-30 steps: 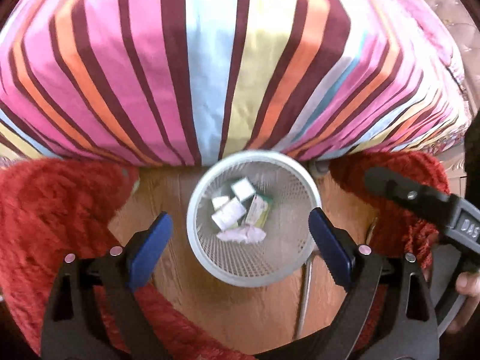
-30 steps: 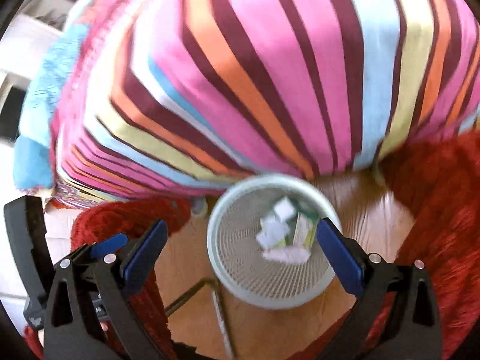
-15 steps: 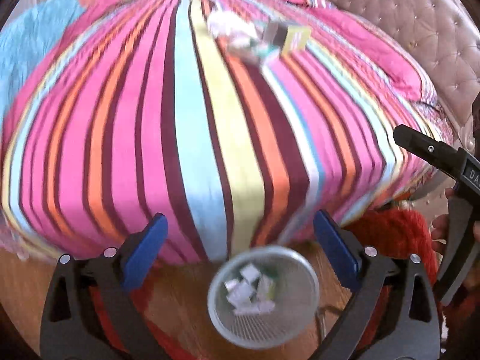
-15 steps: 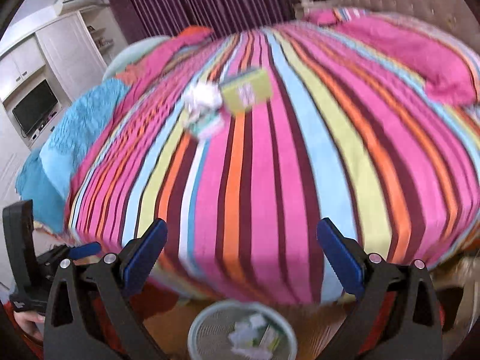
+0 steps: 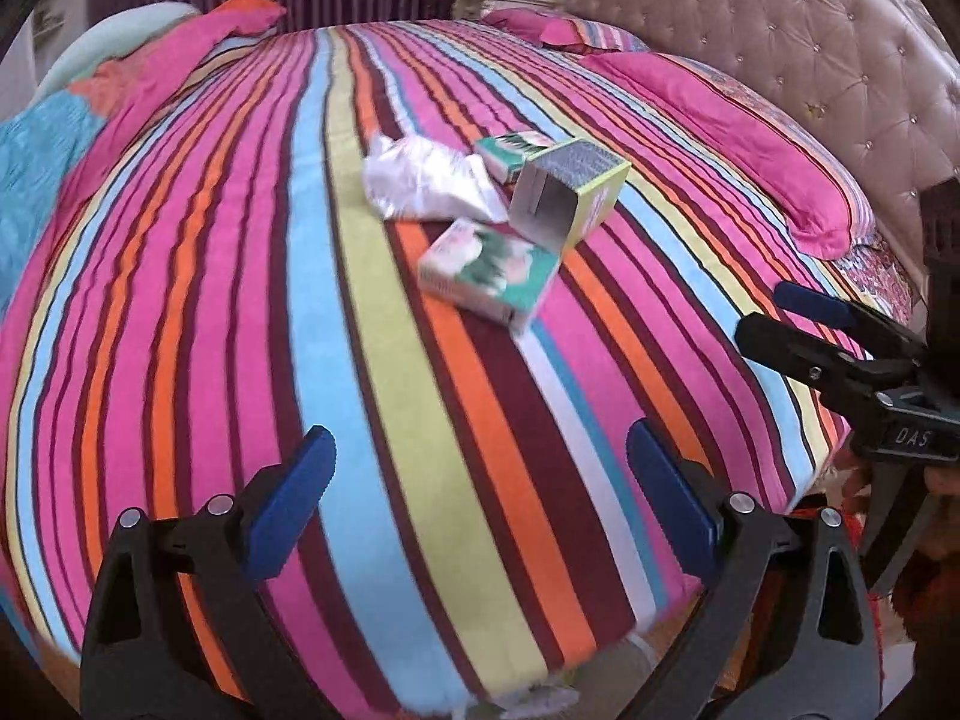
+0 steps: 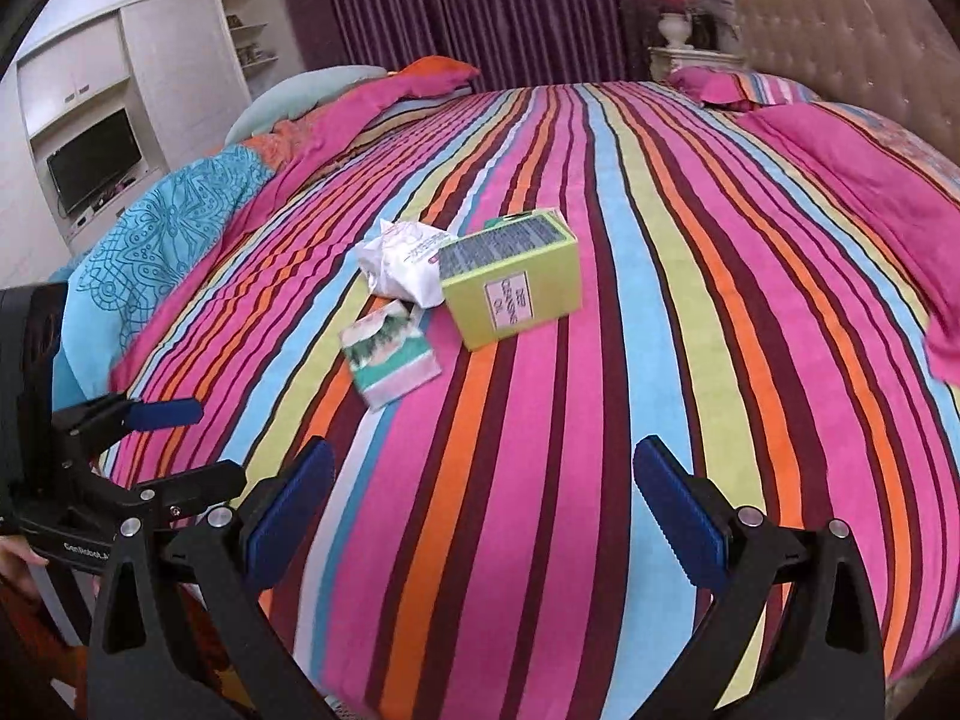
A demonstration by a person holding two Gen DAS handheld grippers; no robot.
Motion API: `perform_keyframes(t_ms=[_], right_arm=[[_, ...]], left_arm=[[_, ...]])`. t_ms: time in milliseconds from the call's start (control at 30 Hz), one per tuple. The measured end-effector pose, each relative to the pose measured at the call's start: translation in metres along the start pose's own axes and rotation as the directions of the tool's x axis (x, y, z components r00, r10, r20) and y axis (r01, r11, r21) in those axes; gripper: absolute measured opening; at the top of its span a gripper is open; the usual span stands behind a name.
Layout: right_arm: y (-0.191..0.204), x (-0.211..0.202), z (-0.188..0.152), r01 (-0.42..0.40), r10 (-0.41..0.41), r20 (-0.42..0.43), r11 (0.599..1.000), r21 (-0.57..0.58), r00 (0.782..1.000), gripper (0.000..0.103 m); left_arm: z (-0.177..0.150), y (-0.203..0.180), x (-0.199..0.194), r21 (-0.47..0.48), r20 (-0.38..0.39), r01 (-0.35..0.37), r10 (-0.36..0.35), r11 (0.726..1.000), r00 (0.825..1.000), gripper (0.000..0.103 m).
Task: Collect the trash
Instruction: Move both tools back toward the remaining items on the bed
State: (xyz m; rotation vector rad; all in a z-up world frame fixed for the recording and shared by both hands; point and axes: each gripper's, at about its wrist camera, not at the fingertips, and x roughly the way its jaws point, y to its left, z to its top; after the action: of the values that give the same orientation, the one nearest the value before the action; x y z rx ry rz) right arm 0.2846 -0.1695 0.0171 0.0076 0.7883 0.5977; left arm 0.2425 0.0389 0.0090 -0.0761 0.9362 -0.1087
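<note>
Left wrist view: the left gripper is hovering above the near part of the striped bedspread, its blue pads having just spread further apart, with nothing between them. The trash is lying mid-bed: a crumpled white wrapper, an open-ended yellow-green box lying on its side, a green tissue packet just in front of it, and a second green packet behind. At the bottom edge, a strip of the wastebasket is showing.

Right wrist view: the right gripper is likewise standing wide apart and empty over the bedspread. The same pile is sitting ahead, well apart from the fingers.
</note>
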Motion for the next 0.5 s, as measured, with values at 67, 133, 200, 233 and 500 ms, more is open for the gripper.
perform_keyframes(t_ms=[67,133,200,233,500], right_arm=[[-0.004,0.008,0.01,-0.007,0.007,-0.003,1.0,-0.016,1.0,0.095],[-0.006,0.016,0.018,-0.016,0.015,-0.01,0.999,-0.037,1.0,0.095],[-0.007,0.024,0.024,-0.012,0.011,-0.013,0.998,-0.055,1.0,0.095],[-0.008,0.028,0.028,-0.005,0.004,-0.011,0.998,-0.064,1.0,0.095],[-0.009,0.06,0.048,-0.023,0.017,-0.049,0.993,-0.117,0.999,0.095]], left_arm=[[0.007,0.001,0.009,0.023,-0.009,0.003,-0.003,1.0,1.0,0.095],[0.016,0.003,0.022,0.047,-0.023,0.008,-0.007,0.999,1.0,0.095],[0.024,0.006,0.03,0.056,-0.025,0.022,-0.02,0.998,0.999,0.095],[0.029,0.007,0.036,0.061,-0.03,0.031,-0.029,0.998,0.999,0.095],[0.053,0.005,0.062,0.144,-0.022,0.052,-0.049,0.988,0.999,0.095]])
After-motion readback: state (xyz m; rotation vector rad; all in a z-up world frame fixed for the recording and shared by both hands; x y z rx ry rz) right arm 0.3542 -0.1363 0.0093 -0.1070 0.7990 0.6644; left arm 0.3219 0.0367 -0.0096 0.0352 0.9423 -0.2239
